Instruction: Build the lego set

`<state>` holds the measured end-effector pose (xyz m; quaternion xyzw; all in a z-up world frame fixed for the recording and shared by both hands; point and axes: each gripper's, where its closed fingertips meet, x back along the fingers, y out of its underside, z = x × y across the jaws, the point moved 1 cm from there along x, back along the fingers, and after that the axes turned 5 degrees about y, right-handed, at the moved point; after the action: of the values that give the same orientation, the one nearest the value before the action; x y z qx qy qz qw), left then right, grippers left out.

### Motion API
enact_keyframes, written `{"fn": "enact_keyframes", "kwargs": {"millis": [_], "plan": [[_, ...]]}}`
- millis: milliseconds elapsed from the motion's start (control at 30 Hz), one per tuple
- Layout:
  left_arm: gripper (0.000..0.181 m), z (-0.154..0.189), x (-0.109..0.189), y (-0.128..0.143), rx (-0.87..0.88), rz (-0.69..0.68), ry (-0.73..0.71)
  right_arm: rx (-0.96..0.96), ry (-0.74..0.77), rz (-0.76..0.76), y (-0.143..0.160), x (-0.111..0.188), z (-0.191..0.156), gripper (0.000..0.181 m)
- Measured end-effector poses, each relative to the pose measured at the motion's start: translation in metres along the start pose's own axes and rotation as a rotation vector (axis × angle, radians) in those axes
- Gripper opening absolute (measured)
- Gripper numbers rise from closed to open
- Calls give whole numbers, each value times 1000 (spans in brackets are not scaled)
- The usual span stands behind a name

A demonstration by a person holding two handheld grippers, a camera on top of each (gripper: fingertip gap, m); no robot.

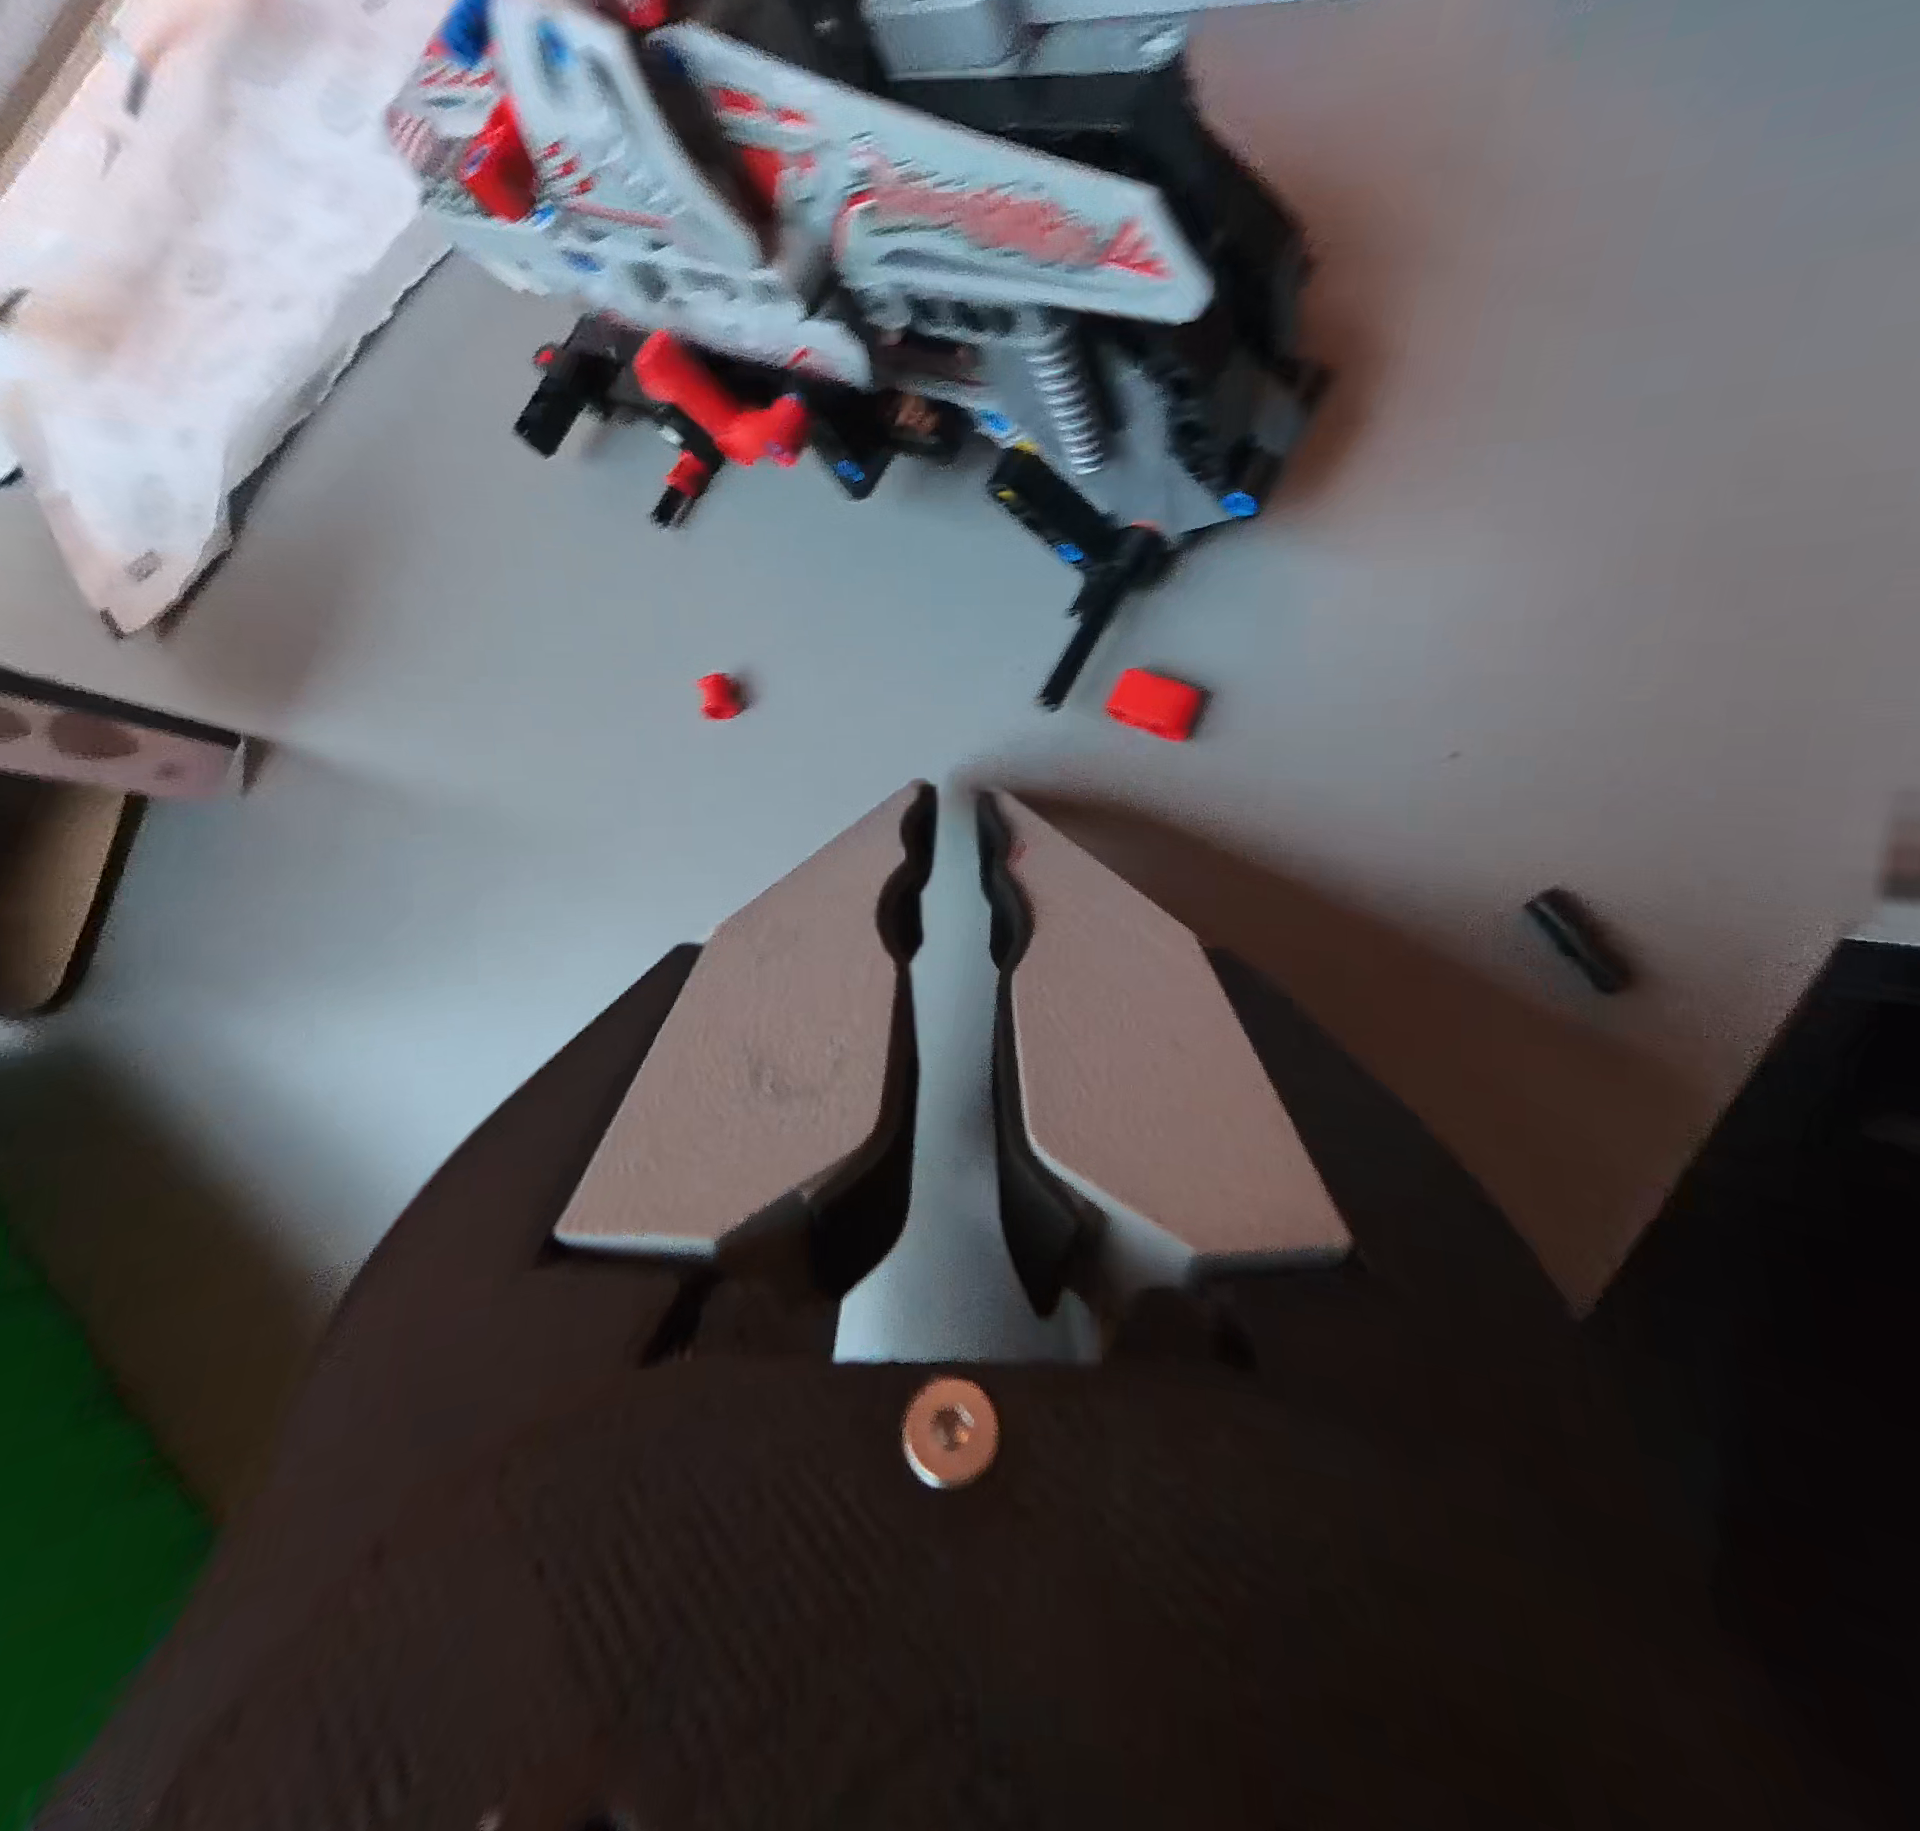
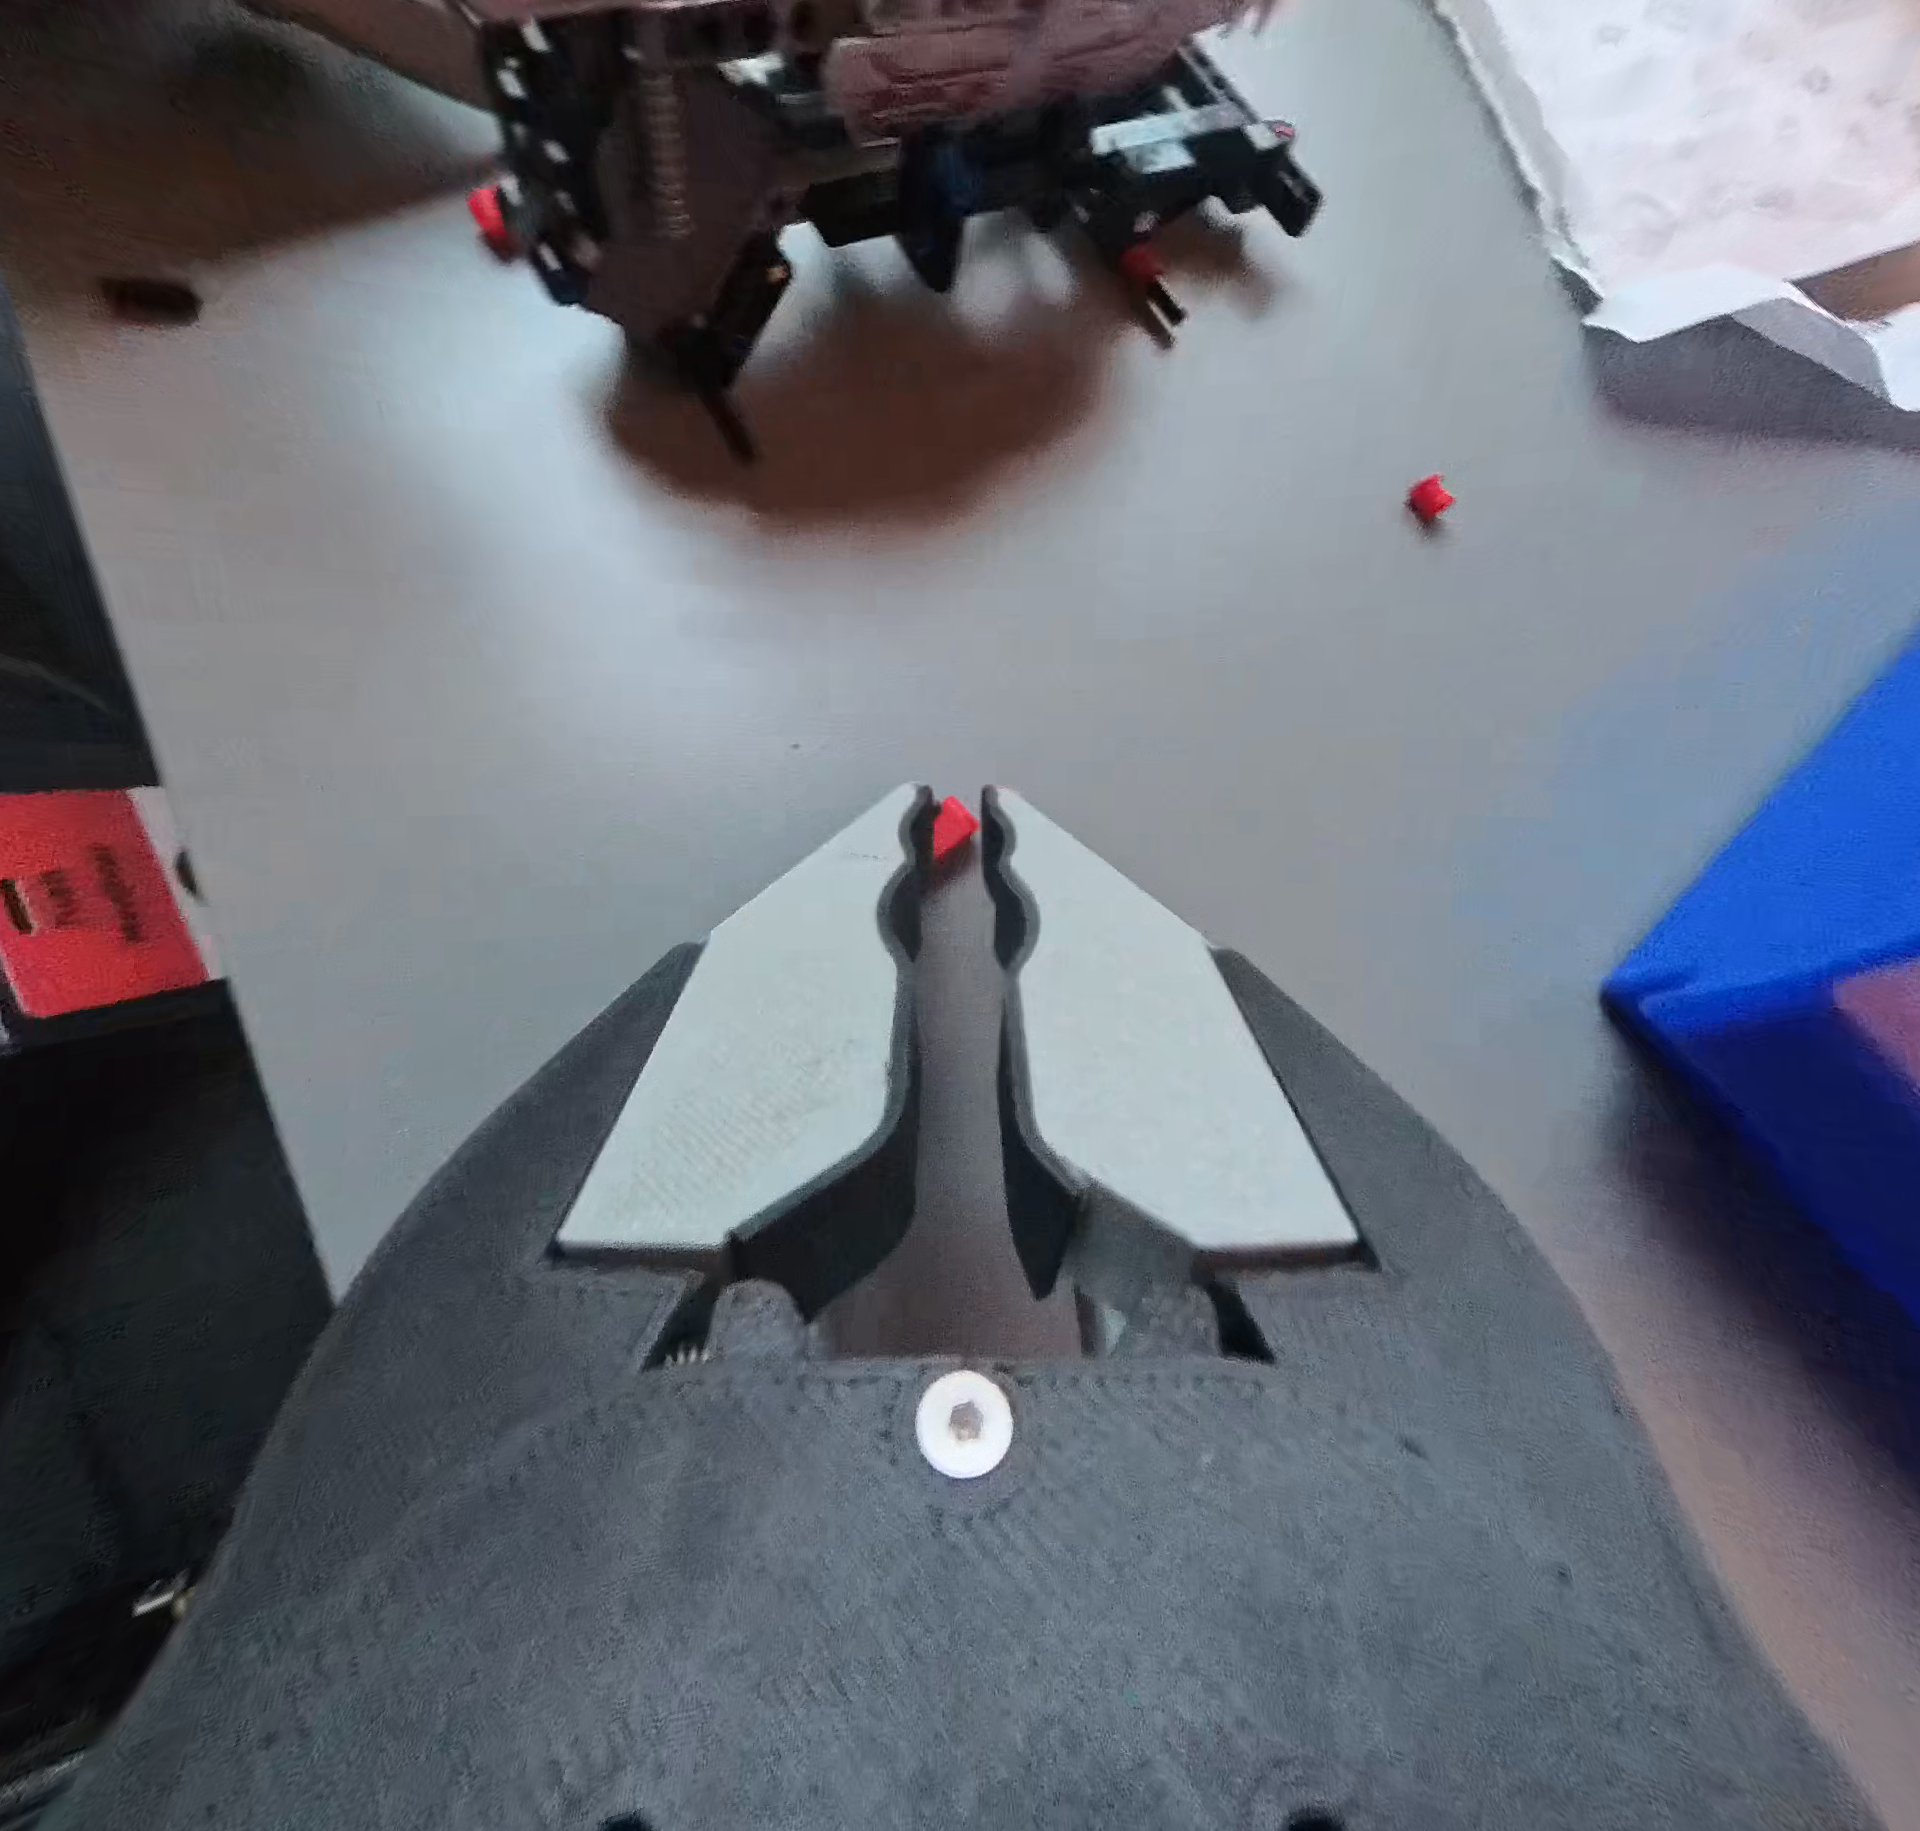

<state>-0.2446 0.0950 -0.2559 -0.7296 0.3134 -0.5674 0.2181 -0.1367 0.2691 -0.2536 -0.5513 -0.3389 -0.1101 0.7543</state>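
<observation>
Your left gripper (image 1: 956,805): fingers nearly together, empty | your right gripper (image 2: 954,805): clamped on small red plastic Lego piece (image 2: 952,829) | half-built grey-and-red Lego model (image 1: 831,254) ahead.

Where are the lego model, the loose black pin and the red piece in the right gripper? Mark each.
lego model (image 1: 914,254): left wrist view, on its grey side panel.
black pin (image 1: 1576,941): left wrist view, mid-shaft, lying on the table.
red piece (image 2: 952,827): right wrist view, on its visible face between the fingertips.
</observation>
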Motion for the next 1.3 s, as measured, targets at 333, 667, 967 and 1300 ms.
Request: {"fn": "enact_keyframes", "kwargs": {"millis": [333, 667, 967, 1300], "plan": [[20, 78, 51, -22, 6, 104, 494, -134, 100, 167, -14, 19, 29, 24], [0, 50, 18, 2, -12, 24, 325, -103, 32, 187, -27, 16, 5, 23], [8, 21, 25, -26, 108, 203, 299, -103, 15, 163, -25, 9, 2, 22], [0, 25, -6, -13, -13, 37, 202, -64, -87, 198, -44, 4, -27, 25]]}}
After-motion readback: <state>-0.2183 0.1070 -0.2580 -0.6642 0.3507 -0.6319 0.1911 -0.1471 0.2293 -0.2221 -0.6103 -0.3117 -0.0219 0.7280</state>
